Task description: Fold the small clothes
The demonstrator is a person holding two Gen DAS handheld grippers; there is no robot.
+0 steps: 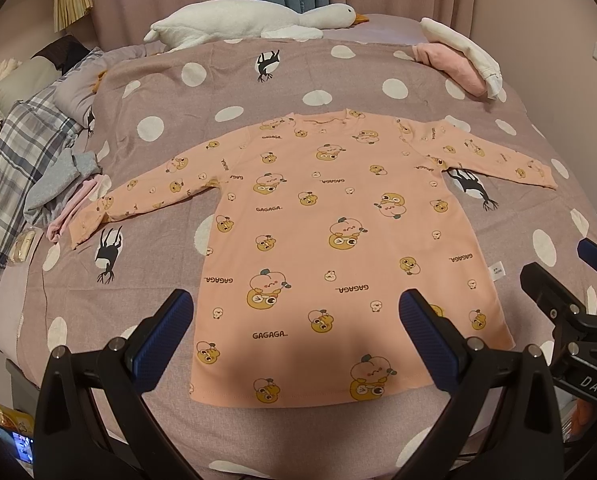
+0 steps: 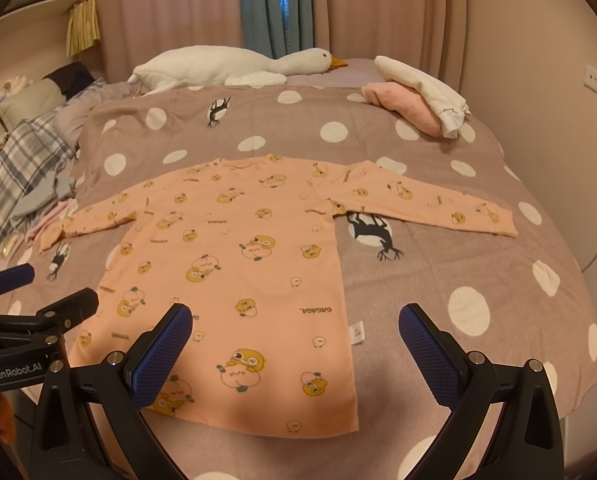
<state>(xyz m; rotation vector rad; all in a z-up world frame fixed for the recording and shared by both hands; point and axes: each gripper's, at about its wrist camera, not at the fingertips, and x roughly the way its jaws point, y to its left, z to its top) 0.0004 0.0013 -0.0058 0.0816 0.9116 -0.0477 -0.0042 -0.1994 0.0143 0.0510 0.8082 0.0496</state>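
The peach shirt point(image 1: 330, 240) lies flat mid-frame on the dotted bedspread point(image 1: 258, 80), sleeves spread wide. Your left gripper point(image 1: 294, 320) and right gripper point(image 2: 296, 332) both hover spread apart, holding nothing. Start with one sleeve: pinch its cuff point(image 2: 498, 224) at right of frame and carry it across the chest without dragging the body.

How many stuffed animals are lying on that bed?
1: a white plush goose lies along the far edge of the bed, beyond the pink shirt. The cluttered left side may hide more.
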